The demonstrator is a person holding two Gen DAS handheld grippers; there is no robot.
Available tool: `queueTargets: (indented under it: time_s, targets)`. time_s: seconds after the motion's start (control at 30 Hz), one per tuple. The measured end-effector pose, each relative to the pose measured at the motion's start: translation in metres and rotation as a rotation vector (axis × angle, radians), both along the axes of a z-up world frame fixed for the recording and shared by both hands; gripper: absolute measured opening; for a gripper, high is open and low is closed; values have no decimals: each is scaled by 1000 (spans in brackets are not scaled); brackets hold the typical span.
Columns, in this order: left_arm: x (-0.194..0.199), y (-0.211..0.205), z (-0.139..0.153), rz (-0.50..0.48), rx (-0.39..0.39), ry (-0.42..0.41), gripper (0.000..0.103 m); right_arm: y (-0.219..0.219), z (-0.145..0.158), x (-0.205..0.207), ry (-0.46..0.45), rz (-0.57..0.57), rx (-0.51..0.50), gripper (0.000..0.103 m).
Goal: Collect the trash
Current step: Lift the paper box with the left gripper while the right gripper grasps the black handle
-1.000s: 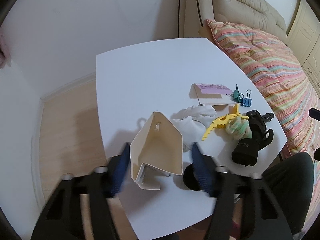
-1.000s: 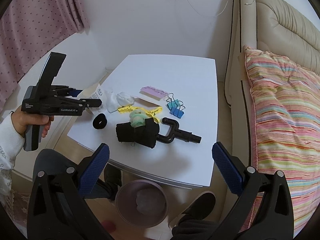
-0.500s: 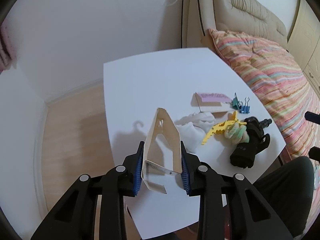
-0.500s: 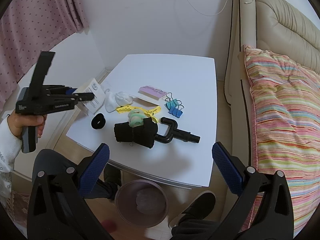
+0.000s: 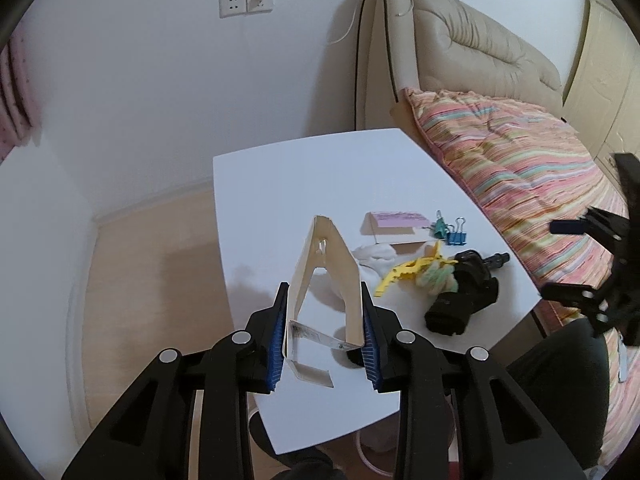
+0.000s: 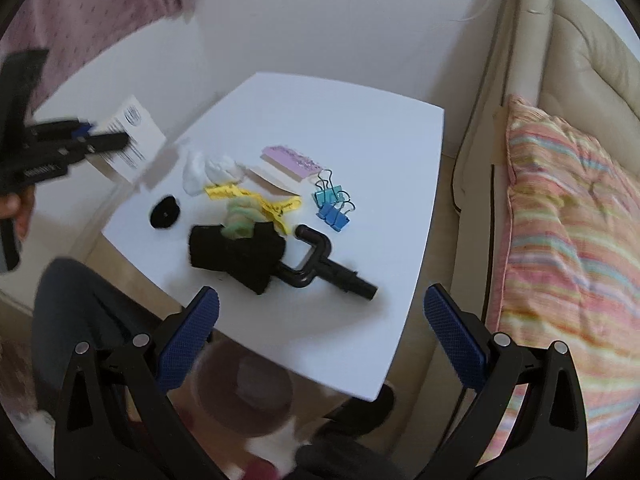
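Our left hand-held gripper [image 5: 324,330] now holds the flattened cream carton [image 5: 326,280], its blue pads pressing the two side walls near the open end. A second ago the jaws stood wide on either side of the carton as it lay on the surface [image 5: 288,184]; half a second ago they had closed on it, and now it is lifted, hanging near the surface's near-left edge, as the right wrist view shows. We judge that the first piece of trash is secured and ready to be carried to the bin.

Our right hand-held gripper [image 6: 322,336] is wide and empty, hovering over the near edge of the surface. Compared with the earlier frame it has tipped downward and closer, so the purplish waste bin [image 6: 244,392] under the surface fills more of its view, though blurred.

Further out, the crumpled white tissue [image 6: 212,170], probably the next trash, lies where it was, beside the yellow clip [image 6: 256,200]. The black ring [image 6: 165,212], black glove [image 6: 236,254], black pipe fitting [image 6: 320,264], binder clips [image 6: 332,204] and sticky notes [image 6: 290,160] have not shifted.
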State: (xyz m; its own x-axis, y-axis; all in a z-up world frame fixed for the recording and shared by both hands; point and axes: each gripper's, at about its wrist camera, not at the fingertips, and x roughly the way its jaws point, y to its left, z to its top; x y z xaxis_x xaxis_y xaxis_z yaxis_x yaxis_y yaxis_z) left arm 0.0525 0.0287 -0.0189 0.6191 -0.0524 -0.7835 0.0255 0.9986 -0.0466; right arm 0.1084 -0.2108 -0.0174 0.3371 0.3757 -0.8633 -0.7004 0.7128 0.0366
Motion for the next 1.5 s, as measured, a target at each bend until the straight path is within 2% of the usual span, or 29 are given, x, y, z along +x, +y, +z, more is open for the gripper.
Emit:
queueTargets:
  time_s: [0.27, 0.5, 0.63, 0.77, 0.83, 0.9, 1.03, 1.2, 1.5]
  targets:
    - [-6, -3, 3, -5, -17, -8, 32, 12, -24, 29, 30, 170, -113, 100]
    - [-9, -2, 4, -3, -21, -5, 32, 24, -46, 46, 73, 288, -197, 66]
    - [-10, -2, 1, -6, -25, 6, 32, 28, -56, 49, 85, 357, -199, 51]
    - [-12, -3, -3, -7, -32, 16, 32, 31, -55, 51, 90, 384, -189, 43]
    - [-12, -5, -4, -7, -34, 19, 32, 35, -56, 50, 101, 394, -184, 30]
    - [-12, -5, -5, -8, -37, 22, 32, 37, -56, 48, 111, 405, -182, 23]
    - [-12, -6, -6, -12, -39, 23, 32, 37, -56, 44, 110, 399, -189, 17]
    - [-16, -10, -5, -21, -39, 17, 31, 32, -53, 40, 89, 374, -171, 17]
    - [-24, -20, 0, -54, -40, 9, 31, 26, -22, 26, 44, 327, -86, 17]
